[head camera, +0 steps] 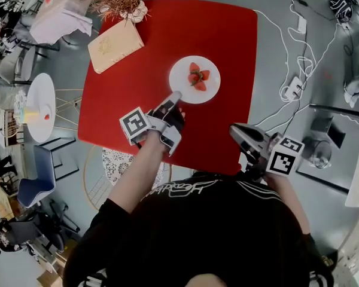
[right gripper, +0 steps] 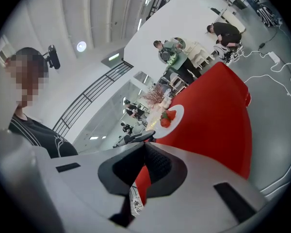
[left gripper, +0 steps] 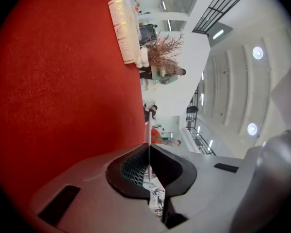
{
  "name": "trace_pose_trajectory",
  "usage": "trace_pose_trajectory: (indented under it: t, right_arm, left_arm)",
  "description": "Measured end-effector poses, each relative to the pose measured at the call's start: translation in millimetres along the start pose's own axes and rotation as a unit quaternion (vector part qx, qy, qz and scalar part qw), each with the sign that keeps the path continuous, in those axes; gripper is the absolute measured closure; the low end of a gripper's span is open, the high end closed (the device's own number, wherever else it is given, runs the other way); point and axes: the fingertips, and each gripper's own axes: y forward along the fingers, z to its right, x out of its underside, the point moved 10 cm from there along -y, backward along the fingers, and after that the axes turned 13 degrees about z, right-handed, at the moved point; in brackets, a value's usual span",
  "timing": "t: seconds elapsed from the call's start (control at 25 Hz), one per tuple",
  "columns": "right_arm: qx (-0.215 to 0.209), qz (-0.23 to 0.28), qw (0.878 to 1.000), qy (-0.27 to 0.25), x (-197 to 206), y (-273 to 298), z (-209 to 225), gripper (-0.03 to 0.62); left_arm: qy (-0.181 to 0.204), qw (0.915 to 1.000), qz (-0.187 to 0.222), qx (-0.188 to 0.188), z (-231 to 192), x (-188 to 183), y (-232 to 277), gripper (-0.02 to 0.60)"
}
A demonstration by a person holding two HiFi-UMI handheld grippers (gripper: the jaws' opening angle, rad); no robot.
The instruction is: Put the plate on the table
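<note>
Left jaws apparently on plate (head camera: 180,80) rim

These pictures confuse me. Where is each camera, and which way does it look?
Head view: on the head, looking down at table, plate, arms, left gripper, right gripper.
Left gripper view: on it, along shut jaws pinching plate's rim, across table.
Right gripper view: on it, past shut jaws toward plate; shirt shows.
All share table, plate.

Book (head camera: 115,45) left of plate (head camera: 182,86) on table (head camera: 221,34)
</note>
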Motion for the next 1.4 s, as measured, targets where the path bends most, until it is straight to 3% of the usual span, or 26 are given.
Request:
trace_pose_trajectory:
  t: [0.64, 1.08, 1.4]
  right_arm:
    - [0.007, -0.001, 1.0, 0.016, 7, 4, 2, 0.586]
    - [0.014, -0.001, 1.0, 0.024, 13, 2, 3, 0.586]
    - [0.019, 0.001, 0.999, 0.031, 16, -1, 2, 0.586]
  left_arm:
    - [-0.007, 0.9965, 0.013, -0.082, -48, -6, 4, 0.566]
    - [-0.025, 0.9936, 0.009, -0.11, -56, -9, 7, 0.566]
    - [-0.018, 0.993, 0.003, -0.116, -57, -11, 8, 0.563]
